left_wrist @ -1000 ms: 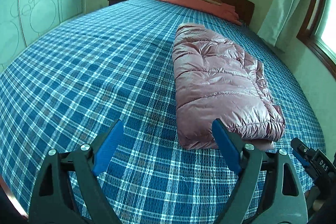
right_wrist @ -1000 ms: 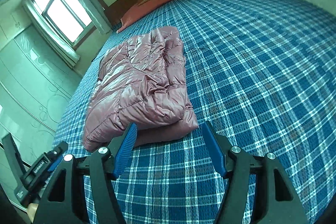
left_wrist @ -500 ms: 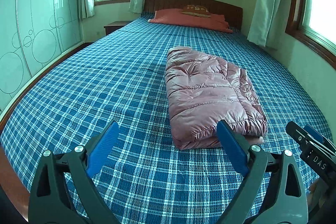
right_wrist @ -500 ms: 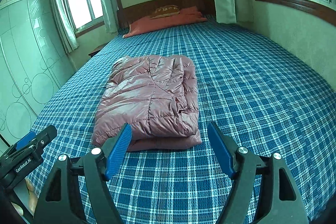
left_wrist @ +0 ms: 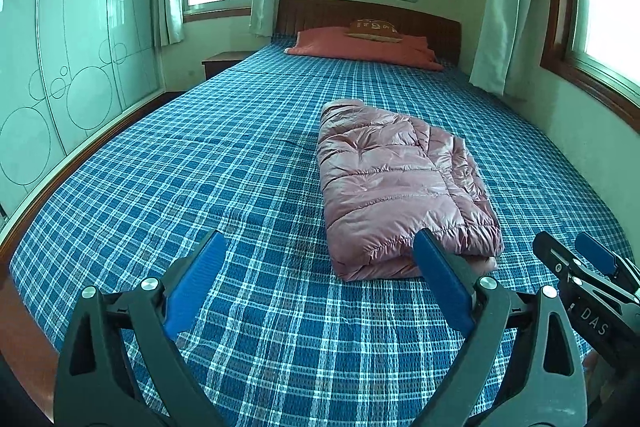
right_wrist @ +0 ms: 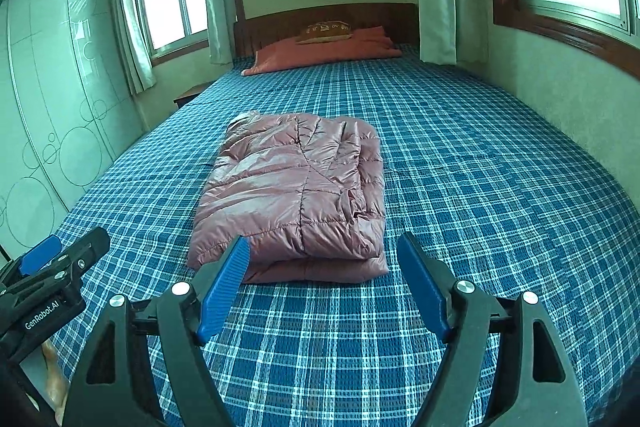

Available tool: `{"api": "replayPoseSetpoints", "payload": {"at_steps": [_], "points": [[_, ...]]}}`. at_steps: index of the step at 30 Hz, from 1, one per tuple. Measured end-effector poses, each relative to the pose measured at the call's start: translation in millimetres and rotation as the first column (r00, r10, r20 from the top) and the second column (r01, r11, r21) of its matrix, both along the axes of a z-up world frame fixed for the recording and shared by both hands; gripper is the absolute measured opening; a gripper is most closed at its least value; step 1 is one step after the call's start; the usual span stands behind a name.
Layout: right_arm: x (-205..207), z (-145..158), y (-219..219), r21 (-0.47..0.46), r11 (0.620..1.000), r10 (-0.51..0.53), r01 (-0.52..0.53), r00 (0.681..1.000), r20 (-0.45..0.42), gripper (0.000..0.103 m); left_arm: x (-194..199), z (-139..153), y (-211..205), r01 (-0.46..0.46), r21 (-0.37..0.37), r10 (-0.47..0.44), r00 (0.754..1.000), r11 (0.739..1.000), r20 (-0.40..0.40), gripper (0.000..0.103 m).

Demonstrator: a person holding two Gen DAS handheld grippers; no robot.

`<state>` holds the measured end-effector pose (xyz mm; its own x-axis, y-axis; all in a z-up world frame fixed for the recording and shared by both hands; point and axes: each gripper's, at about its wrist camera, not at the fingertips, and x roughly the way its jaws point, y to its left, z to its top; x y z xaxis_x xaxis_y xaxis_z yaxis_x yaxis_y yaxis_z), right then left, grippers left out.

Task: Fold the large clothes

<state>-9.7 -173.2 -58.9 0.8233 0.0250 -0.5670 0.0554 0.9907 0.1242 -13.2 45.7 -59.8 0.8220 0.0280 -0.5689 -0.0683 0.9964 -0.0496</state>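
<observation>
- "DAS" on right gripper (left_wrist: 592, 279) body, "GenRobot.AI" on left gripper (right_wrist: 48, 267).
- Folded pink puffer jacket (right_wrist: 296, 195) mid-bed on blue plaid bedspread (right_wrist: 480, 187), long axis toward headboard (right_wrist: 320, 17).
- Both grippers spread wide, empty, short of jacket's near edge.

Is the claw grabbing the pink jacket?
No, the right claw is open and empty, and the folded jacket lies on the bed beyond its tips.

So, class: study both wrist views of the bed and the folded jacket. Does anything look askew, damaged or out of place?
Nothing stands out. The pink puffer jacket lies folded in a compact bundle on the blue plaid bedspread, slightly uneven along its right edge. Both grippers, left and right, are open and clear of it.
</observation>
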Motion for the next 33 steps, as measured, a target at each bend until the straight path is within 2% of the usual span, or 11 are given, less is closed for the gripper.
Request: {"api": "replayPoseSetpoints", "payload": {"at_steps": [33], "points": [[-0.3, -2.5, 7.8, -0.019, 1.0, 0.011, -0.01, 1.0, 0.006, 0.075, 1.2, -4.3, -4.0, 0.004, -0.006, -0.005, 1.0, 1.0, -0.02, 0.095]]}}
